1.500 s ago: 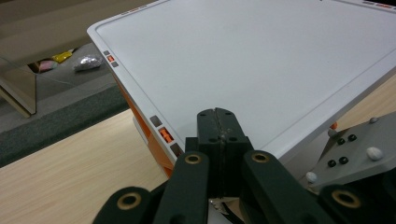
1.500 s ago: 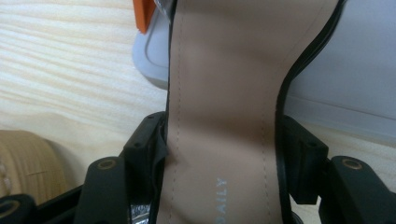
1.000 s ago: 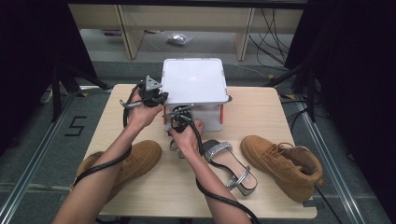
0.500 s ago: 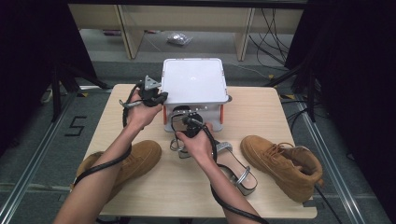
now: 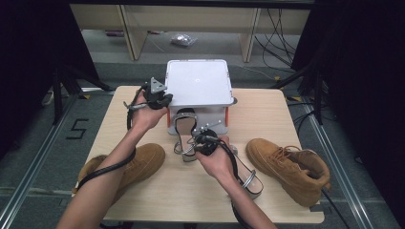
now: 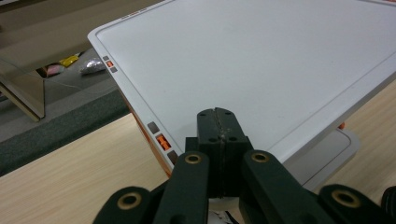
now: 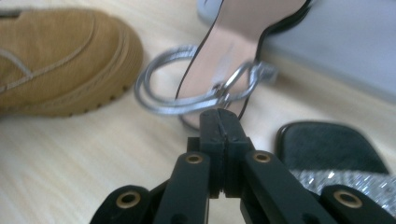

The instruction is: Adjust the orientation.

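sandal (image 5: 185,131) with the silver ankle strap lies half in the white storage box (image 5: 198,83) and half on the bench (image 5: 267,114), its toe under the raised lid and its heel and strap loops out toward the person. nearest, the right gripper (image 5: 203,138) has come forward from above the second sandal (image 5: 246,174), which lies by the right wrist, and its jaws have just been closing; in the right gripper view they stand pressed together at the silver strap (image 7: 201,95), close by the buckle. the strap seems pinched at their tips, though the blur there leaves it short of certain. a second ago those jaws were wide with nothing between them, so this reads as the moment of taking hold. if the grip is good, the sandal can now be drawn out of the box or pushed fully inside; which is meant i cannot tell.

to either side, a tan boot (image 5: 119,164) sits at the left and another tan boot (image 5: 291,167) at the right, both unmoved.

farther off, the left gripper (image 5: 160,98) holds the same spot as before at the box lid's near left corner, its jaws (image 6: 218,140) clamped on the lid's edge, keeping the lid up so that the opening stays free for the shoe.
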{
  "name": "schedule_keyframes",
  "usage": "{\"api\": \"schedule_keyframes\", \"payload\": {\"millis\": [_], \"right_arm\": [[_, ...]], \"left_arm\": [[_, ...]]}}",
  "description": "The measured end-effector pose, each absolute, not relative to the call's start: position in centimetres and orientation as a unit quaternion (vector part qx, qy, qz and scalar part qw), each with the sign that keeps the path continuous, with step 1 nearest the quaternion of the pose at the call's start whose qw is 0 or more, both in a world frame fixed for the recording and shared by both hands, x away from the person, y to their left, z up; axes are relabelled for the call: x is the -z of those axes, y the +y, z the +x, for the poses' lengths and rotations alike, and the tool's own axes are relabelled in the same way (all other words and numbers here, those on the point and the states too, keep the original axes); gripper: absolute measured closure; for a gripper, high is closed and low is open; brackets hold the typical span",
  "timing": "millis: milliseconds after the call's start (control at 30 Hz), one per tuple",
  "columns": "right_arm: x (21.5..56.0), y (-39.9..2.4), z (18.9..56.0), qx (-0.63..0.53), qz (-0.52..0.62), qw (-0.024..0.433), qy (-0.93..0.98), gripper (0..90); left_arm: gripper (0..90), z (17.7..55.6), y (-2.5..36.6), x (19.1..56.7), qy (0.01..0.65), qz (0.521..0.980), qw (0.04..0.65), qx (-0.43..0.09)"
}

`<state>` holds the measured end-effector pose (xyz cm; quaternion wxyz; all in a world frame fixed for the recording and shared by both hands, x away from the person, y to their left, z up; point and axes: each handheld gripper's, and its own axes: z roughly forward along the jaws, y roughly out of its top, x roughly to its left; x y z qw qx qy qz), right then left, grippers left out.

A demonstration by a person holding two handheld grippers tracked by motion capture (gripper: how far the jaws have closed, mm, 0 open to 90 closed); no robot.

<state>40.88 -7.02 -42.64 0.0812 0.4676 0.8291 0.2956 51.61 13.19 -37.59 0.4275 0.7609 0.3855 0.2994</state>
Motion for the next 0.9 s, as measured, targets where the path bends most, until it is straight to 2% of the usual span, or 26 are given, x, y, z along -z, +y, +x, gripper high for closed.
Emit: {"api": "schedule_keyframes", "payload": {"millis": [267,367,900], "right_arm": [[47.3,-6.0,40.8,-0.275,0.472,0.06,0.836,90.0],[47.9,-5.8,40.8,-0.275,0.476,0.06,0.833,90.0],[47.6,-5.6,41.0,-0.321,0.507,0.07,0.797,90.0]], "left_arm": [[89.8,51.5,13.1,37.5,0.393,0.761,0.421,-0.3],[89.8,51.5,13.1,37.5,0.393,0.76,0.422,-0.299],[89.8,51.4,13.1,37.4,0.391,0.766,0.416,-0.294]]}}
